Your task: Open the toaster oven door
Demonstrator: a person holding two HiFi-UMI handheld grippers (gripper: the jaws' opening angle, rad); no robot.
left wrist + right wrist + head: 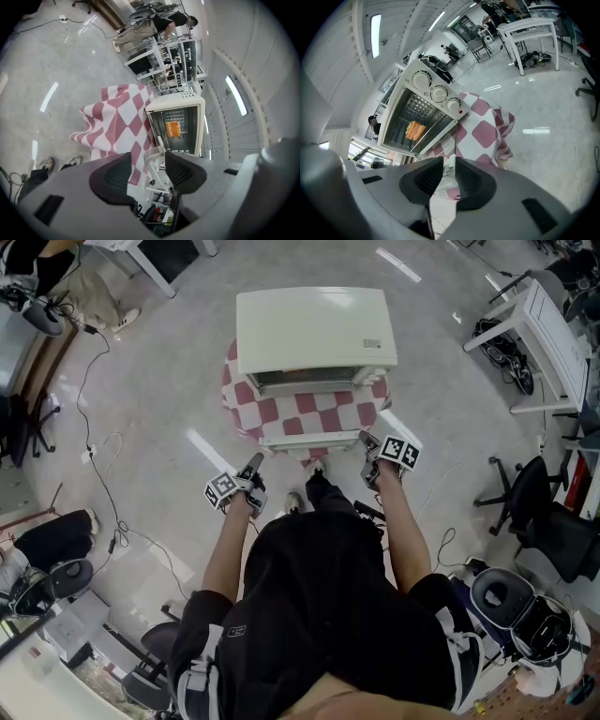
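Note:
The white toaster oven (pixel 314 334) stands on a small table under a red-and-white checked cloth (pixel 281 413). Its glass door (pixel 309 439) hangs open, swung down toward me, and an orange piece of food (pixel 415 130) lies on the rack inside. My right gripper (pixel 370 448) is at the door's right front corner, shut on the end of the white door handle (pixel 450 165). My left gripper (pixel 251 470) stays off the door's left corner, jaws open; the handle (pixel 157 152) shows beyond the gap between them, untouched.
The cloth (pixel 117 122) drapes well below the table edge. Black office chairs (pixel 544 512) and a white table (pixel 548 334) stand to the right. Cables (pixel 103 446) trail over the floor on the left. A person (pixel 159 26) stands by shelving far behind the oven.

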